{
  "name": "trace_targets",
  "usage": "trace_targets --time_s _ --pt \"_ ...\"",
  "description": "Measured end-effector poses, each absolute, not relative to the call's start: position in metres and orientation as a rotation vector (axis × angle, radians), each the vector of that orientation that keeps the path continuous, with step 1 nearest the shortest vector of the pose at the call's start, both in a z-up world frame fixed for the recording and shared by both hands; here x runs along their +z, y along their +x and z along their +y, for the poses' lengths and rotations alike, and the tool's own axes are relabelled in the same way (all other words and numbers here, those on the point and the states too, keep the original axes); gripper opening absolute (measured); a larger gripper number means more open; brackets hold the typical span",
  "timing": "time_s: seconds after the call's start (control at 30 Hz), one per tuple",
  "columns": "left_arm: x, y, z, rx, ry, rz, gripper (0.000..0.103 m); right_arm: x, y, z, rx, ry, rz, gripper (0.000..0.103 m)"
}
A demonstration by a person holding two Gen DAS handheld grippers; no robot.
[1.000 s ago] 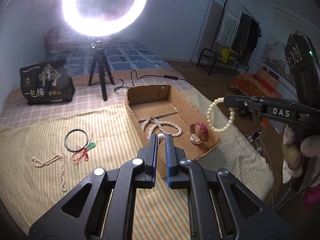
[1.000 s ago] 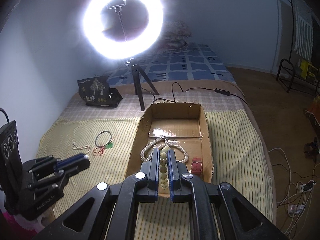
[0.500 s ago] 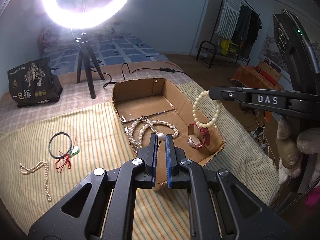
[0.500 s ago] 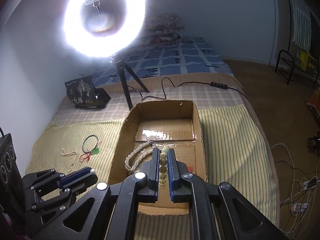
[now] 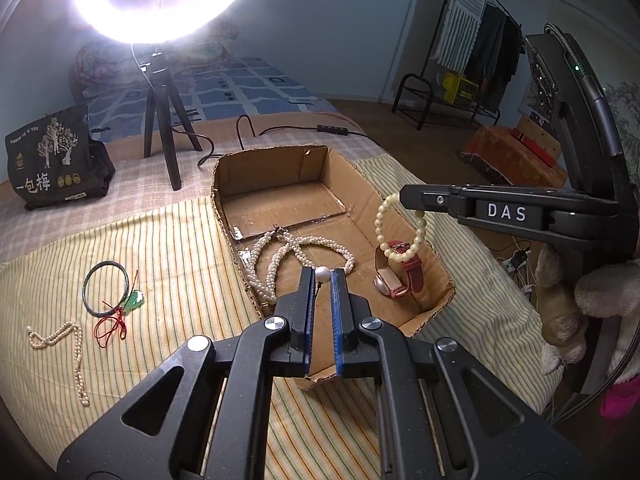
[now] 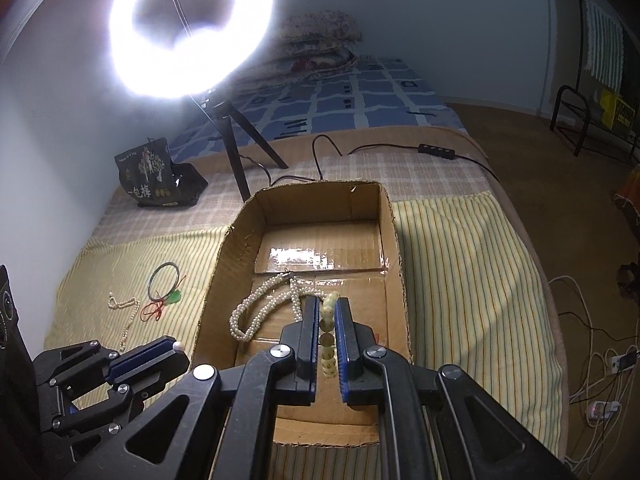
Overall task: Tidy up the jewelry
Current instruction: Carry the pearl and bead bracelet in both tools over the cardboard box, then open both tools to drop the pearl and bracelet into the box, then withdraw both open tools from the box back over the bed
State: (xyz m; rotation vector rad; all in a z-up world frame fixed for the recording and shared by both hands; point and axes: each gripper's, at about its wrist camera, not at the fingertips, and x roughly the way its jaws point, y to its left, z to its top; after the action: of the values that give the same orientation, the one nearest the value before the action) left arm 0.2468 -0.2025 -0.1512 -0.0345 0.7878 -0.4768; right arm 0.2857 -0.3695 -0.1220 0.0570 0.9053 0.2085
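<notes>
My left gripper (image 5: 322, 273) is shut on a small white pearl stud (image 5: 322, 275), held above the near left wall of the cardboard box (image 5: 436, 268). My right gripper (image 6: 325, 303) is shut on a cream bead bracelet (image 6: 327, 332). In the left wrist view that bracelet (image 5: 379, 224) hangs as a loop from the right gripper (image 5: 405, 200), over the red-strapped watch (image 5: 412, 276) in the box. A braided pearl necklace (image 5: 276, 256) lies on the box floor. The left gripper (image 6: 176, 347) shows low at the left of the right wrist view, beside the box (image 6: 394, 236).
On the striped cloth left of the box lie a dark bangle (image 5: 105, 288), a green pendant on red cord (image 5: 134, 301) and a thin pearl strand (image 5: 60, 336). A ring light on a tripod (image 5: 160, 120) and a black bag (image 5: 52, 160) stand behind. Cables run along the floor at right.
Both grippers have moved forward and down toward the box, which now looks closer. The bracelet has come from outside the box's right wall to hang over the watch. Both grips are unchanged.
</notes>
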Motion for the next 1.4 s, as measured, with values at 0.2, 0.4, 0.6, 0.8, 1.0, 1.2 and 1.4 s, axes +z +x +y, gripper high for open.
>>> trace_targets --time_s 0.2,0.4,0.6,0.8,1.0,1.2,1.4 --pt "-0.152 0.247 -0.206 -0.486 -0.026 0.79 0.006 -0.121 0.286 -0.368 0.206 0.046 0.893 0.027" --pt "-0.152 0.246 -0.206 -0.482 -0.018 0.797 0.011 -0.117 0.282 -0.368 0.182 0.033 0.871 0.053" --pt "-0.145 0.239 -0.198 -0.467 -0.034 0.764 0.051 -0.109 0.277 -0.368 0.15 0.027 0.845 0.078" --pt "-0.138 0.235 -0.192 -0.456 -0.033 0.751 0.064 -0.101 0.272 -0.363 0.125 0.014 0.82 0.091" --pt "-0.13 0.228 -0.183 -0.445 -0.029 0.724 0.068 -0.09 0.265 -0.355 0.082 -0.022 0.782 0.103" --pt "-0.125 0.221 -0.171 -0.435 -0.028 0.718 0.072 -0.081 0.259 -0.344 0.079 -0.044 0.764 0.103" --pt "-0.122 0.217 -0.143 -0.396 -0.03 0.71 0.072 -0.076 0.254 -0.333 0.086 -0.061 0.751 0.103"
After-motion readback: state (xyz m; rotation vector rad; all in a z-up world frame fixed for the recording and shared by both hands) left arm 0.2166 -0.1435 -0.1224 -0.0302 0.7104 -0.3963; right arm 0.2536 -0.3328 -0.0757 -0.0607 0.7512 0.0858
